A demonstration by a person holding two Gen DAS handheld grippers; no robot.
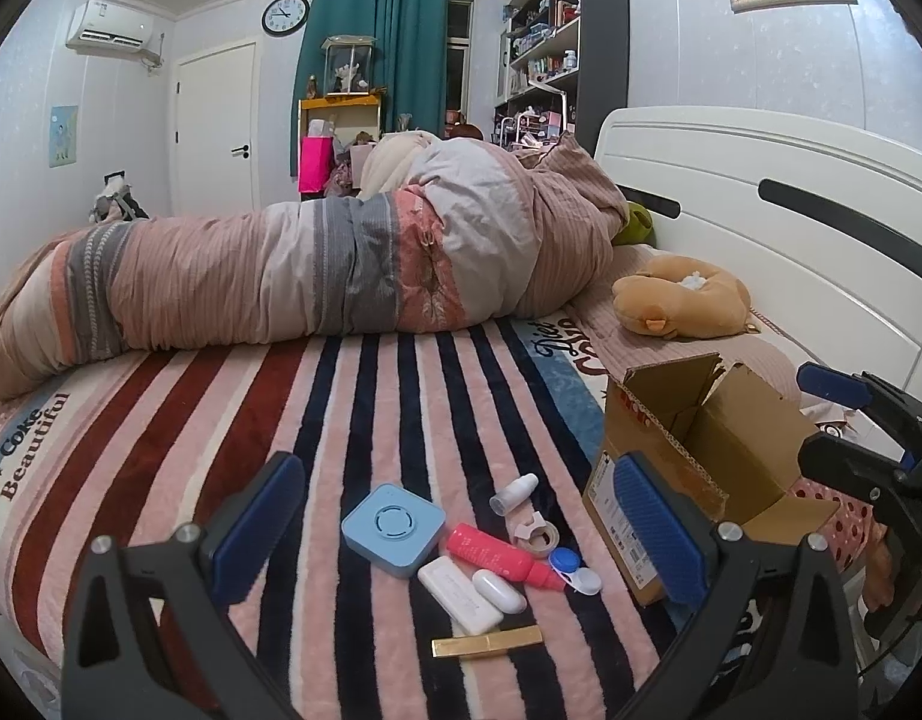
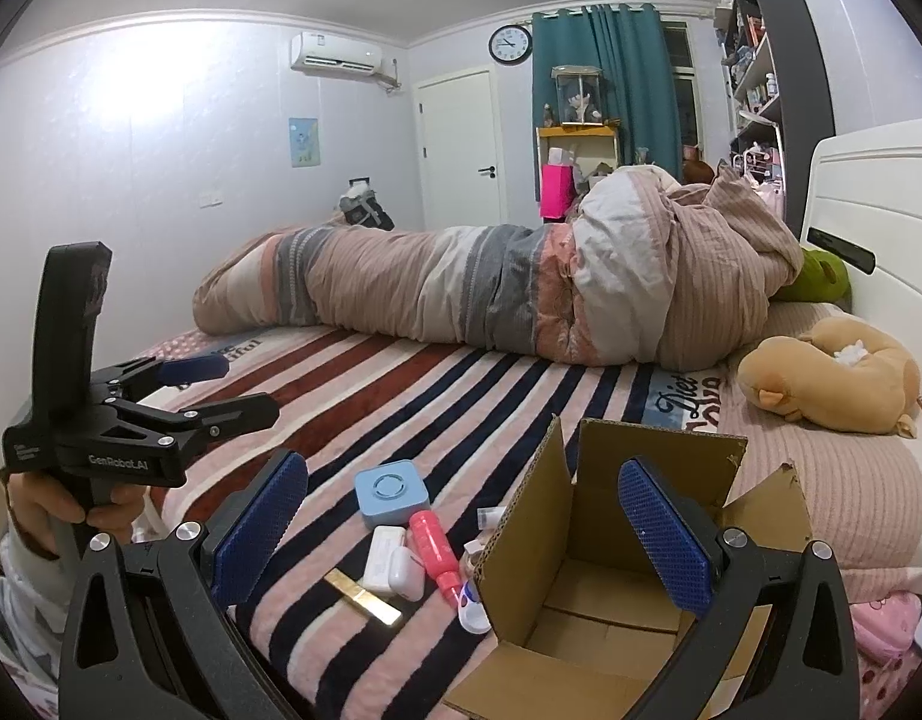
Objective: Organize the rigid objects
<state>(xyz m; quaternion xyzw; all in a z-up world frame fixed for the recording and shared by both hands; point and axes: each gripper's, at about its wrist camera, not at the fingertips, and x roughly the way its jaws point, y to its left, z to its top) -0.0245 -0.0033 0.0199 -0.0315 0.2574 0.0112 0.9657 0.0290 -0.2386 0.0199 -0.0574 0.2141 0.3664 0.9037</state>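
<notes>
The small rigid items lie in a tight cluster at lower centre of my left wrist view, on the striped blanket (image 1: 353, 420). I see a blue square device (image 1: 393, 528), a red bottle (image 1: 498, 554) just right of it, a white case (image 1: 459, 595) and a white earbud case (image 1: 499, 591) touching each other below, and a gold bar (image 1: 487, 642) nearest the camera. A small white bottle (image 1: 513, 493) and a tape roll (image 1: 538, 534) sit toward the upper right of the cluster, and a blue-and-white lens case (image 1: 574, 570) lies at the red bottle's cap.

My left gripper (image 1: 455, 534) hangs above this cluster with both blue pads spread wide, holding nothing; the items sit between and below its fingers.

The open cardboard box (image 1: 688, 456) stands just right of the cluster, its near wall behind my left gripper's right pad.

In the right wrist view, my right gripper (image 2: 461, 534) is also spread wide and empty, with the box (image 2: 610, 570) filling the lower right between and under its fingers and the cluster at lower centre, just left of the box's flap.

A rolled duvet (image 1: 341, 264) crosses the middle of the frame, and a tan plush toy (image 1: 682, 300) rests at right beside the white headboard (image 1: 760, 156).
</notes>
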